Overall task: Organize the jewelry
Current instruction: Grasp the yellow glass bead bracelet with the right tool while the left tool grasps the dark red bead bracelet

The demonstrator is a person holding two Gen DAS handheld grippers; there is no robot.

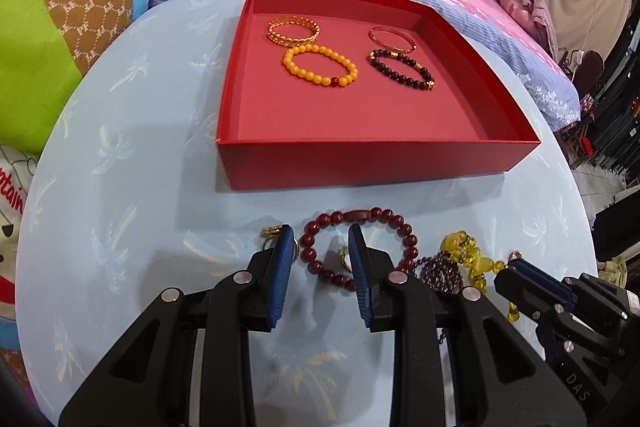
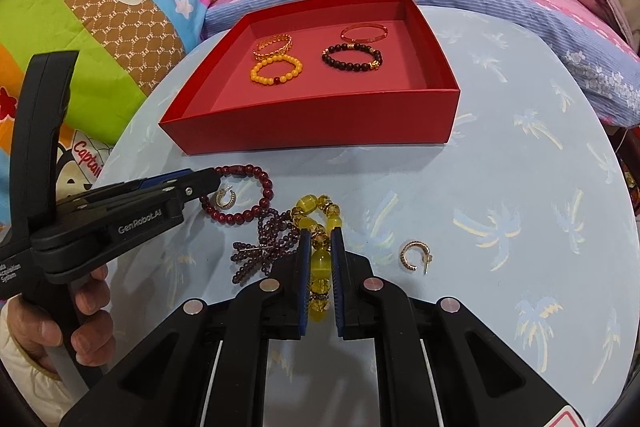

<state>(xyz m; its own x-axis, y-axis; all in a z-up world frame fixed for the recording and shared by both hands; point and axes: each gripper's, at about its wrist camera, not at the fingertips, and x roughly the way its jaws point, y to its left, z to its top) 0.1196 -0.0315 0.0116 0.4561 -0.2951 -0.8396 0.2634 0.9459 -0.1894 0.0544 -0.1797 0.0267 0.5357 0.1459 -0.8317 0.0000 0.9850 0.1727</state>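
Right wrist view: four bracelets are already laid in the red box (image 2: 312, 115), namely a gold chain bangle (image 2: 274, 45), a yellow bead bracelet (image 2: 276, 69), a thin red-gold bangle (image 2: 364, 32) and a dark bead bracelet (image 2: 352, 58). On the pale blue tabletop (image 2: 500, 167), in front of the box, several pieces are left: a dark red bead bracelet (image 2: 240, 195) with a small hoop earring (image 2: 225, 198) lying inside its loop, a tangle of purple beads (image 2: 268, 243), a yellow glass bead bracelet (image 2: 318, 227) and a second hoop earring (image 2: 416, 255). The task is judged to be roughly half done.

The right gripper (image 2: 319, 247) is narrowed around the yellow glass bead bracelet, whose beads sit between the pads; whether they are firmly pinched cannot be told. The left gripper (image 1: 320, 247) is spread wide, straddling one side of the dark red bead bracelet (image 1: 360, 243), and nothing is held by it.
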